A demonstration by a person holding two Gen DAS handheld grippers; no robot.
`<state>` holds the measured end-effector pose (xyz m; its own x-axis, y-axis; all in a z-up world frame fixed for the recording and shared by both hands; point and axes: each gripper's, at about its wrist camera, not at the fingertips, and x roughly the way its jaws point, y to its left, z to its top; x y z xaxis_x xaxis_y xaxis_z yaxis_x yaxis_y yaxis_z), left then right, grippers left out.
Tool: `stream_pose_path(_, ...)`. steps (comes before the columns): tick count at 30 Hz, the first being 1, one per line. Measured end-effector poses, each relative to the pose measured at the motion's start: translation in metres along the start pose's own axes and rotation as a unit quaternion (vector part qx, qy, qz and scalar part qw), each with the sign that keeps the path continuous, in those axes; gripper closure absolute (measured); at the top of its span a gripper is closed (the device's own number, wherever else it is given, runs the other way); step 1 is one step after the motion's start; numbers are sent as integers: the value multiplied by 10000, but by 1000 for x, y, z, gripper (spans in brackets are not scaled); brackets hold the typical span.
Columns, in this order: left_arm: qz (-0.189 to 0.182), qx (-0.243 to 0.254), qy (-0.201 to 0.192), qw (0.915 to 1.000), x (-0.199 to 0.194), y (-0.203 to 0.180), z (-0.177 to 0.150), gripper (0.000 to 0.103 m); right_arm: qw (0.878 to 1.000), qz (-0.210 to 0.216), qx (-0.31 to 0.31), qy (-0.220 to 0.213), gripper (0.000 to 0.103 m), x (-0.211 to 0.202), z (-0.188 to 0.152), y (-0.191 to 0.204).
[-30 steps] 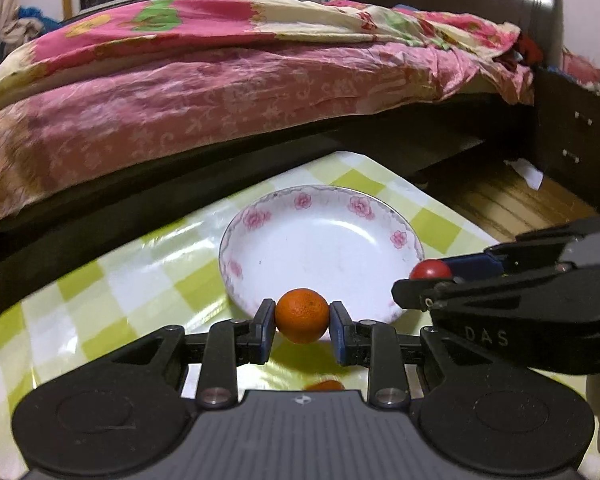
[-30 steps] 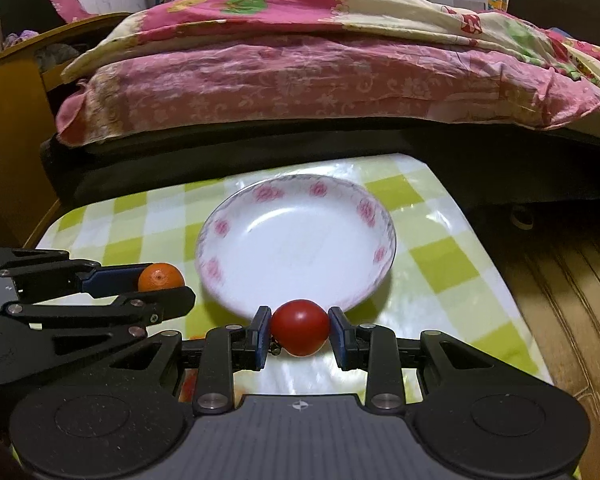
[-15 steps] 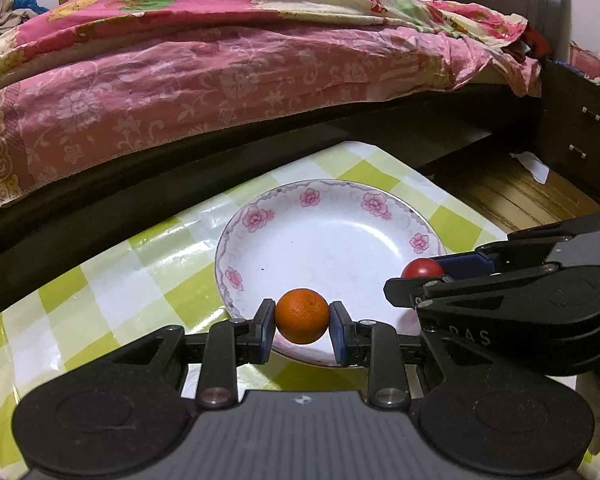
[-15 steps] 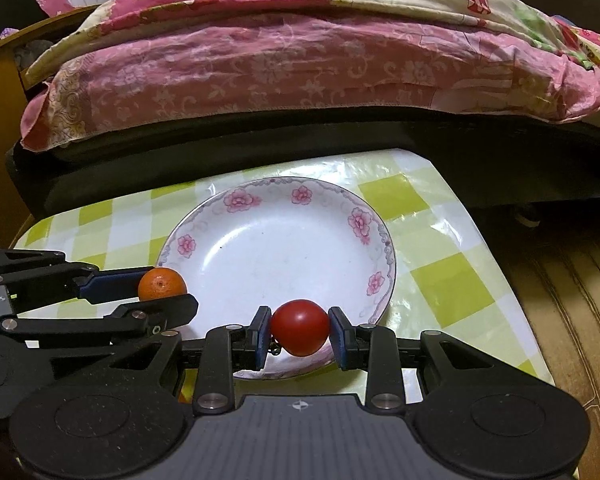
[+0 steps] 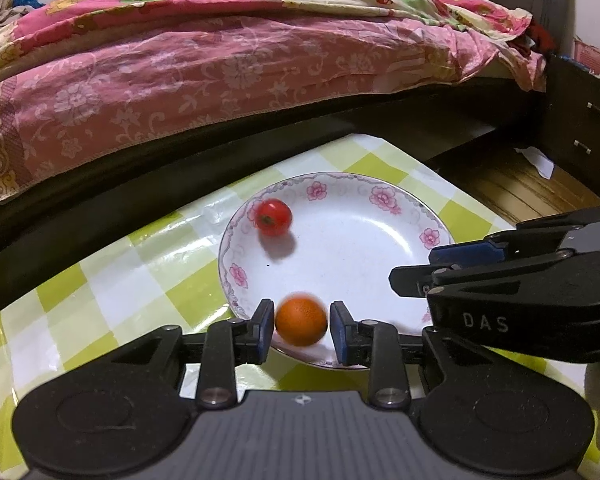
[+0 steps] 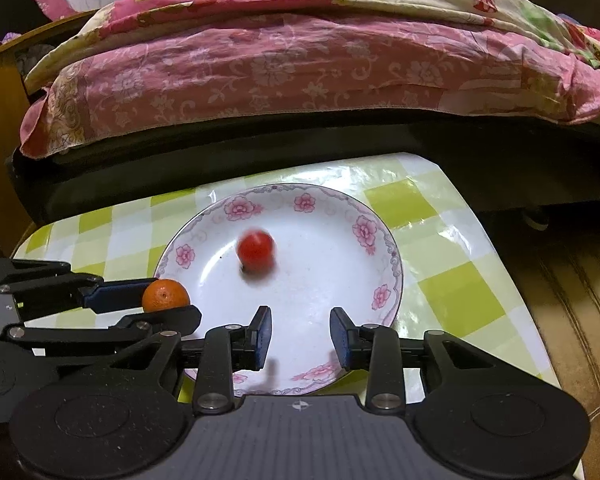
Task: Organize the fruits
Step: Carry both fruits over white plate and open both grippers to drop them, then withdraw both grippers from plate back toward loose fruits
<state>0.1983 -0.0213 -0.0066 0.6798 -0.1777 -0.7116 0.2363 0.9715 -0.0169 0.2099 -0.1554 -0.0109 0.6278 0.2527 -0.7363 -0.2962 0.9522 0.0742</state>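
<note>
The left gripper (image 5: 301,330) has its blue-padded jaws spread a little wider than the small round orange mandarin (image 5: 301,322) between them; a thin gap shows on each side and the fruit is blurred, so it looks released rather than clamped. The mandarin sits over the near rim of the white china plate with pink flowers (image 5: 380,198). Farther ahead and slightly left of this claw, the small red tomato (image 5: 273,217) lies inside the plate near its far-left rim.

The right gripper (image 6: 301,334) is spread wide with nothing between its pads, hovering over the plate's near edge. The tomato (image 6: 255,249), blurred, is ahead of it and a little left, within the plate. Under the plate lies a green-and-white checked glossy tablecloth (image 6: 452,292), and beyond it a bed with a pink floral quilt (image 6: 280,68).
</note>
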Motion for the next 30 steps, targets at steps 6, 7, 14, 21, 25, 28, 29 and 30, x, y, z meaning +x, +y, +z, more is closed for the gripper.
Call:
stream_pose_path(6,-6,-60,-56,10000,-5,3,3,59,10000,14,57,-35,72,-4,2,-1)
stream_pose_path(7,0,-46,-73,10000,-7,3,2,59,10000,11,65,-57,72,-6,2,-1)
stream_pose_path(14,-17,32,-73,10000,-21,6,-3,58,10000,23,47,-64,71,-11,1,-3)
stream_pose_path(21,-133,-97,147,9998,-39,24,-25,57,9997,182,-150,63,68,-23,-9,3)
stream_pose_path(25,-243,-64,271,9993,-50,29,-41,57,9986,348,-252,301,64,-29,-21,7)
stream_pose_path(28,-332,65,283,9990,-61,30,-50,57,9972,447,-424,425,64,-34,-28,12)
stream_pose_path(29,-373,101,270,9989,-65,31,-53,57,9966,471,-493,468,64,-35,-30,14)
stream_pose_path(30,-408,157,247,9987,-70,31,-55,57,9959,494,-554,516,64,-36,-31,16)
